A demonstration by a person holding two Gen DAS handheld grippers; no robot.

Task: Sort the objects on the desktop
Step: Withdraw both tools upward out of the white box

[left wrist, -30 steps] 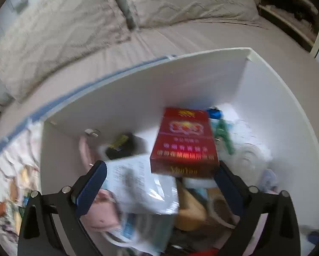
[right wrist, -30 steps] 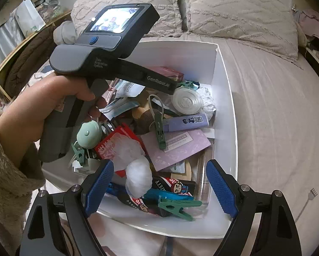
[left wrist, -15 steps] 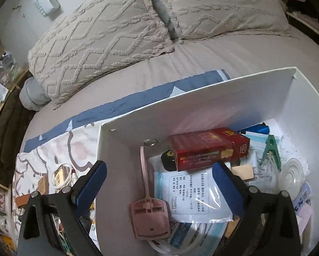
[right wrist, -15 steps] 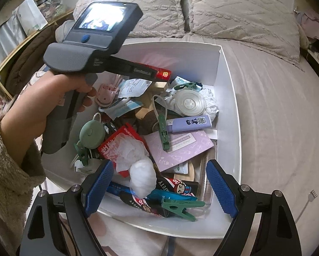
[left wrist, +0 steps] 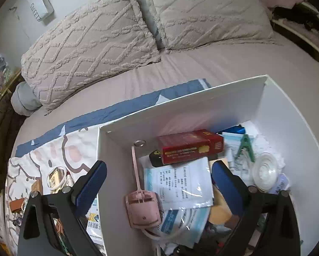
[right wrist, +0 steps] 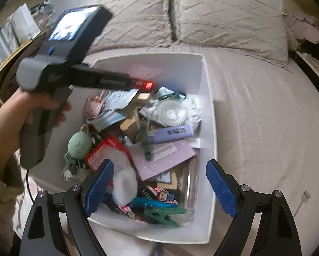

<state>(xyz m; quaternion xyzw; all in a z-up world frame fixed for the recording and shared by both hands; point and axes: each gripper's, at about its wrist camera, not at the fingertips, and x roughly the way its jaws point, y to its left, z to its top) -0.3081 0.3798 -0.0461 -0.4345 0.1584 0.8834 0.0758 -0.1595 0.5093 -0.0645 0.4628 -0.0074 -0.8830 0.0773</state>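
A white box (left wrist: 180,108) on the bed holds mixed small items. A red cigarette pack (left wrist: 189,146) lies at its far end, beside a pink tag (left wrist: 142,207), a clear plastic packet (left wrist: 180,181) and a green clip (left wrist: 245,147). My left gripper (left wrist: 157,183) is open and empty above the box's left wall. In the right wrist view the box (right wrist: 208,98) shows a purple card (right wrist: 163,155), a lilac tube (right wrist: 172,132), a mint round case (right wrist: 79,145) and a green clip (right wrist: 161,212). My right gripper (right wrist: 158,188) is open and empty over the near end.
Two knitted pillows (left wrist: 138,36) lie at the head of the bed. A patterned cloth (left wrist: 52,164) with small items lies left of the box. The left hand-held gripper body (right wrist: 63,68) hangs over the box's left side. Bare bedsheet (right wrist: 266,128) lies right of the box.
The red pack left my left gripper and now lies in the box. The left gripper has pulled back up and to the left. The right gripper has barely moved.
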